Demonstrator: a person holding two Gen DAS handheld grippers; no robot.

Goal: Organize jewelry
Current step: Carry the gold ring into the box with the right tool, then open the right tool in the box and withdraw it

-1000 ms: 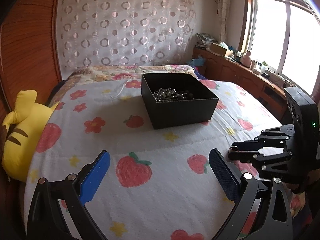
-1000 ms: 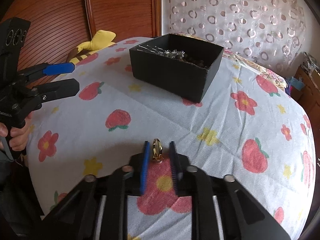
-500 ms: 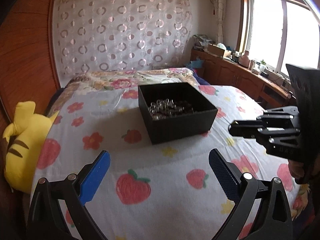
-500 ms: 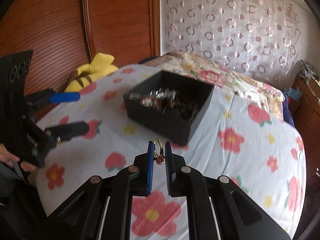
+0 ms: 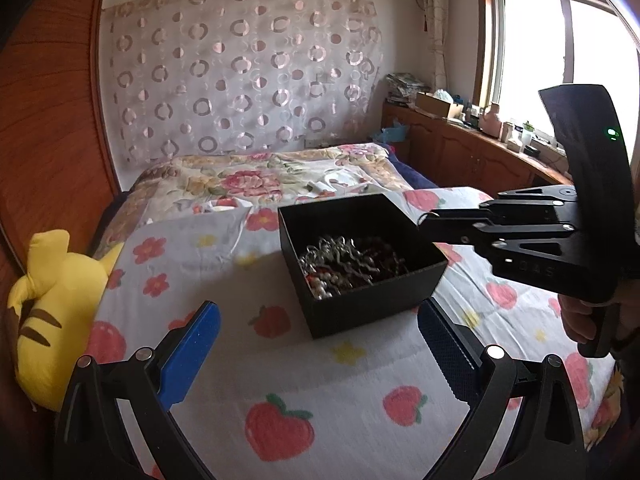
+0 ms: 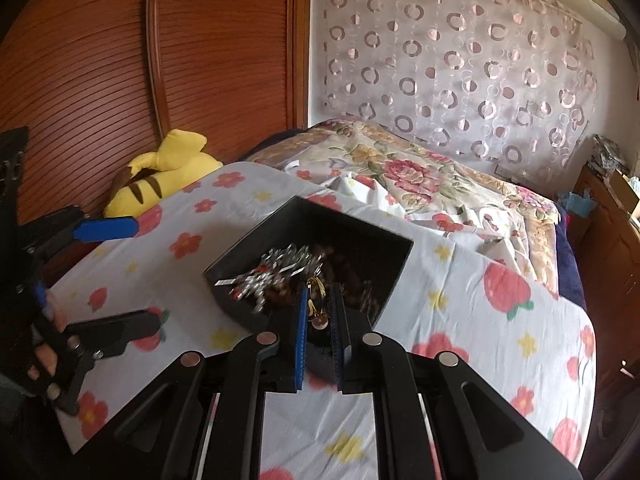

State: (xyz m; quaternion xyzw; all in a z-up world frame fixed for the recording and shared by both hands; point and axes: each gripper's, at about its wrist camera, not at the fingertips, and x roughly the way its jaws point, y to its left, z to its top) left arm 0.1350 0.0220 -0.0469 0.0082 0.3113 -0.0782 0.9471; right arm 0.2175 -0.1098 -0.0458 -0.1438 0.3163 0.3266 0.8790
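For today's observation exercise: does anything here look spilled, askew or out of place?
Nothing stands out. The black box sits upright on the bedspread, its jewelry inside in a tangled heap. The right gripper holds a gold ring; the left gripper is open.

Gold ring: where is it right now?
In the right wrist view the gold ring is pinched in the right gripper, hanging above the near edge of the black box.

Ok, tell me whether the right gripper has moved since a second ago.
Yes. The right gripper, shut on the gold earring, rose off the bedspread and advanced to the black box rim.
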